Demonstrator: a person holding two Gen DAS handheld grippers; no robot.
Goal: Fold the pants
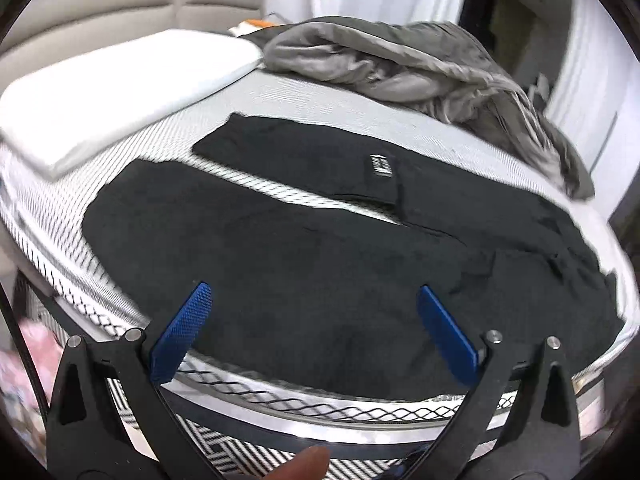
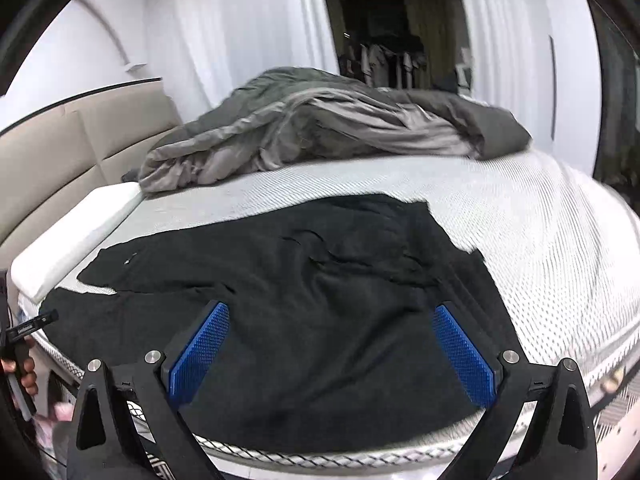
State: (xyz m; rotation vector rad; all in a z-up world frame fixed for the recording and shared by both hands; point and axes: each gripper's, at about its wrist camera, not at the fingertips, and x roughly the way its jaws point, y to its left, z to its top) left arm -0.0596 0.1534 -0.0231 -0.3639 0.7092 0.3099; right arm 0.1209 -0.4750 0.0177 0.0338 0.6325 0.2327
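Observation:
Black pants (image 1: 320, 256) lie spread flat on the white mattress (image 1: 280, 100), both legs pointing left toward the pillow, with a small white label on the far leg. My left gripper (image 1: 312, 300) is open and empty, hovering over the near leg by the bed's front edge. In the right wrist view the pants (image 2: 312, 300) fill the near mattress (image 2: 540, 240), the waist end at the right. My right gripper (image 2: 332, 320) is open and empty above the waist part. The left hand and its gripper handle show at the far left edge.
A crumpled grey duvet (image 1: 420, 68) (image 2: 320, 128) lies across the far side of the bed. A white pillow (image 1: 112, 92) (image 2: 72, 236) sits at the left by the beige headboard (image 2: 80, 140). White curtains and a dark doorway stand behind. A patterned rug (image 1: 240, 452) lies below the bed edge.

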